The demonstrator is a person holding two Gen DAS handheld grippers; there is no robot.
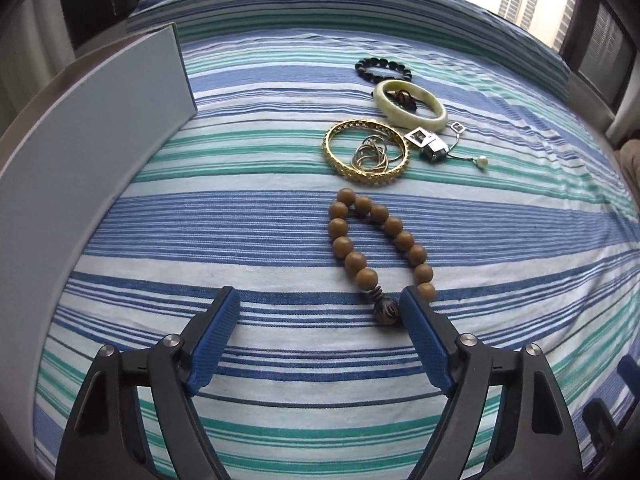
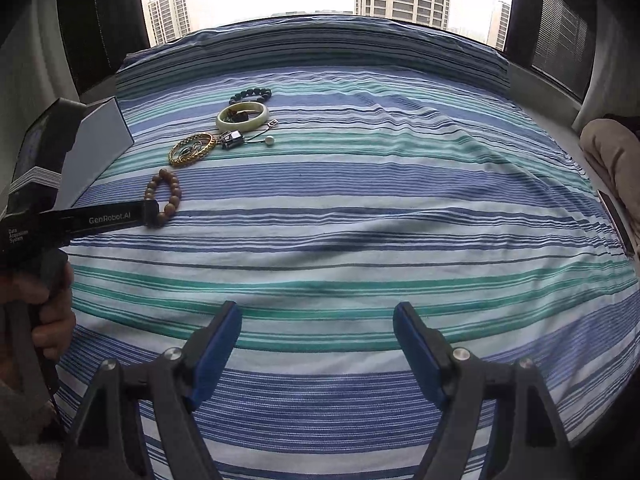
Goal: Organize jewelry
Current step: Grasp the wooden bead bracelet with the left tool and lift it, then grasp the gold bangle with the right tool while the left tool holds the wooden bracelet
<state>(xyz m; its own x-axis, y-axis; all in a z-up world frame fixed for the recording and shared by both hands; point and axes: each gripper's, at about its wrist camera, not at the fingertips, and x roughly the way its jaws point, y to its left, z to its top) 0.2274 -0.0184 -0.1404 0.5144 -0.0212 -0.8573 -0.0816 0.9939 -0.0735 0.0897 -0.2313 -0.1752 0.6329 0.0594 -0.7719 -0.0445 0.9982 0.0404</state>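
Left tongs (image 1: 320, 300) stand apart over the striped bed (image 1: 240, 208), wooden bead bracelet (image 1: 376, 240) by one pad; right tongs (image 2: 318, 316) apart, holding nothing.

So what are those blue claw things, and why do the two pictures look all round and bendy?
Those claws are grippers, tongs a person squeezes by hand. Each carries a small camera with a wide lens that bends the picture. One picture looks out along the left gripper, the other along the right gripper, which also shows the person's hand holding the left one. Both are open and hold nothing. On the striped bedspread lie a brown bead bracelet, a gold bangle with thin silver rings inside it, a pale green bangle, a dark bead bracelet and a grey box. The left gripper is closest to the brown beads.
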